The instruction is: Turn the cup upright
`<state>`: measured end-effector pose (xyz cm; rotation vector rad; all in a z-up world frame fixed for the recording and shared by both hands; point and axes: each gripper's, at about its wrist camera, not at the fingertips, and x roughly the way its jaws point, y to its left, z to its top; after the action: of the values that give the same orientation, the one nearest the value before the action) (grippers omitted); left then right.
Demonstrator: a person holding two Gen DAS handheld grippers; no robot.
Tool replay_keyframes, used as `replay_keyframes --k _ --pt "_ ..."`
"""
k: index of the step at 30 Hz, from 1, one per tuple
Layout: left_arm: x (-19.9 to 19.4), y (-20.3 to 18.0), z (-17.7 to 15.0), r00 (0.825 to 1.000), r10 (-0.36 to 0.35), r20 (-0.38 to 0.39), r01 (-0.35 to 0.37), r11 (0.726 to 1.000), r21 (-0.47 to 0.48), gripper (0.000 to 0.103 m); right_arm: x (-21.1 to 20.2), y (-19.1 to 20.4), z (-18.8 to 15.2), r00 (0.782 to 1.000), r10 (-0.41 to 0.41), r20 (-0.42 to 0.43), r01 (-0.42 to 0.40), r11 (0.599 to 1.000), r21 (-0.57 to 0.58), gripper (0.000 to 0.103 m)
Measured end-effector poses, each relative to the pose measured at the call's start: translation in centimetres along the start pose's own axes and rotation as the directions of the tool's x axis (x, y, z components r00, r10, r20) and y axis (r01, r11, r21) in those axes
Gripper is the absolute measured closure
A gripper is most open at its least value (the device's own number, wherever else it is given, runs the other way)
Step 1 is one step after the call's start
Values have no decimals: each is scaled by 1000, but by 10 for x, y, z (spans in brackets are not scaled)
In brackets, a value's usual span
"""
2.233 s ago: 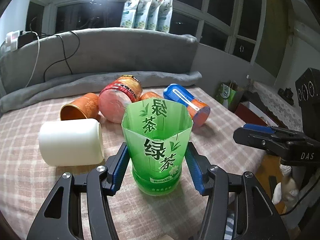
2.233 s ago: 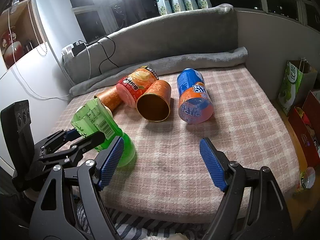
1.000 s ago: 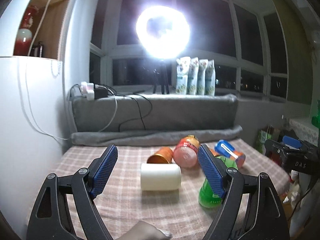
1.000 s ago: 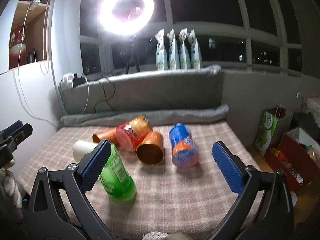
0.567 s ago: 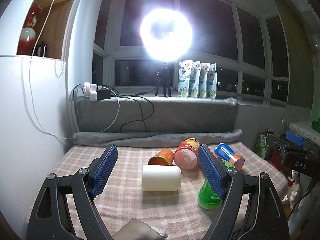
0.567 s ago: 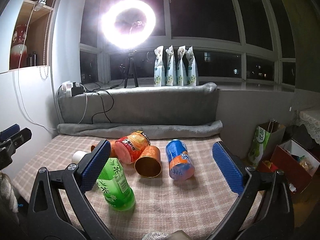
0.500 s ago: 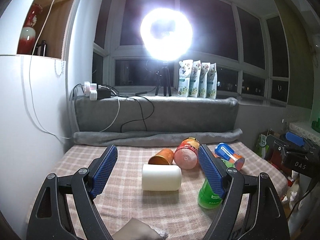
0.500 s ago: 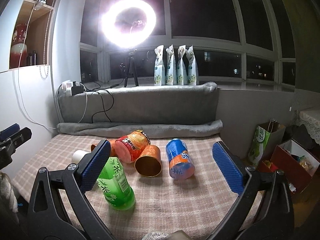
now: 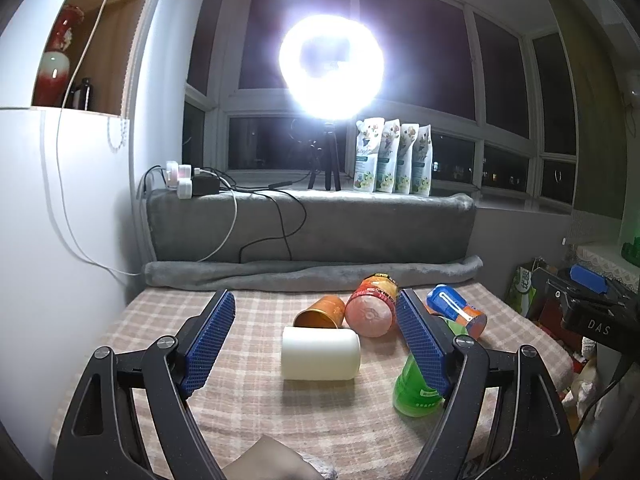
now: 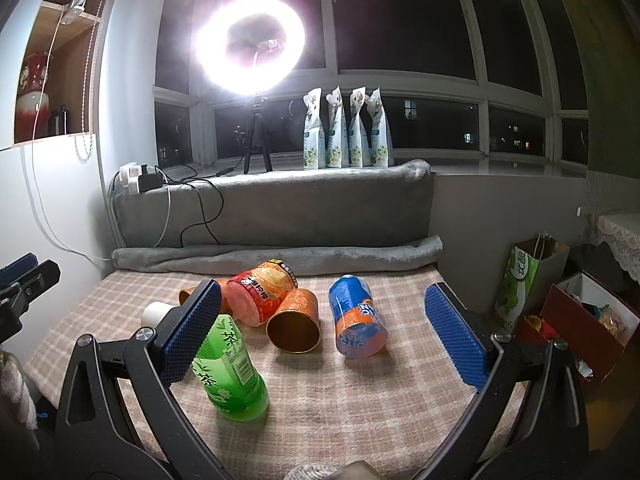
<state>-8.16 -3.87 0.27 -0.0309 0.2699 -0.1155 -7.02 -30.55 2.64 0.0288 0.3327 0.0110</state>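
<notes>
The green cup (image 10: 230, 368) stood upright on the cloth (image 10: 360, 392), so the flip looked done. Both the left gripper (image 9: 316, 344) and right gripper (image 10: 320, 332) hung wide and empty, well back (presumably to leave it undisturbed).

1. A home room at night: dark windows (image 10: 404, 20) wrap around a grey padded window seat (image 10: 280, 212).
2. A checked blanket (image 10: 360, 396) covers the bed-like surface.
3. A red vase (image 9: 56, 60) stands in a wall niche; a ring light (image 9: 330, 66) glares.
</notes>
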Motion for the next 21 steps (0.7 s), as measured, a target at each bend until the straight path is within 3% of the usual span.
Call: replay_keyframes --k 21 --pt "1 0 -2 1000 -1 -7 1 1000 0 20 1 0 0 1000 -1 -1 1 1000 0 0"
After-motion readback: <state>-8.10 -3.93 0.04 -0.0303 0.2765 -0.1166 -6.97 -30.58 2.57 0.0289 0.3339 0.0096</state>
